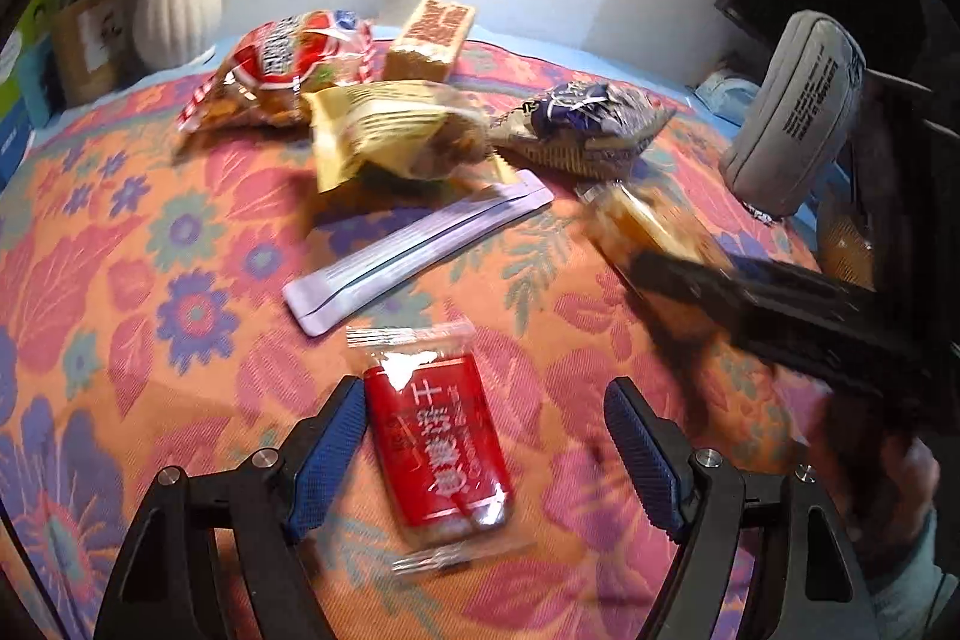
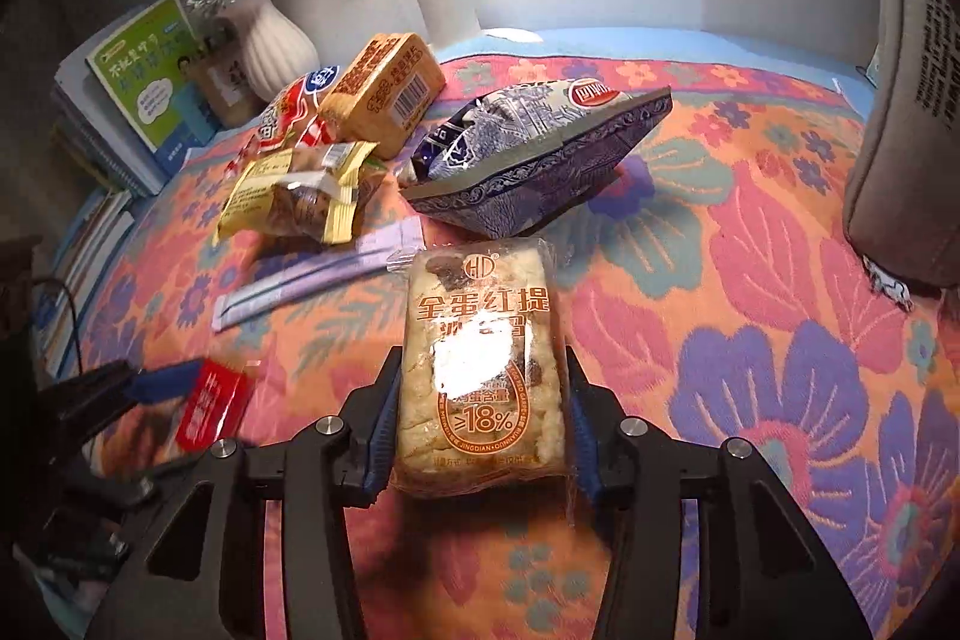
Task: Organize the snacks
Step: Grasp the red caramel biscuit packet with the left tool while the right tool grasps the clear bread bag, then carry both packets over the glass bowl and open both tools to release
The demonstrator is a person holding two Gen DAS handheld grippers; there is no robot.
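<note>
A red snack packet in clear wrap lies on the flowered tablecloth, between the blue pads of my left gripper. The left jaws stand wide, with a clear gap on the right side, so the gripper is open. My right gripper is shut on a clear-wrapped cake bar with orange print, its pads pressing both long sides. The left wrist view shows that cake bar blurred at the right.
Behind lie a lavender stick sachet, a yellow packet, a red bag, an orange block and a blue-white bag. A grey pouch stands at right. A white vase and books are back left.
</note>
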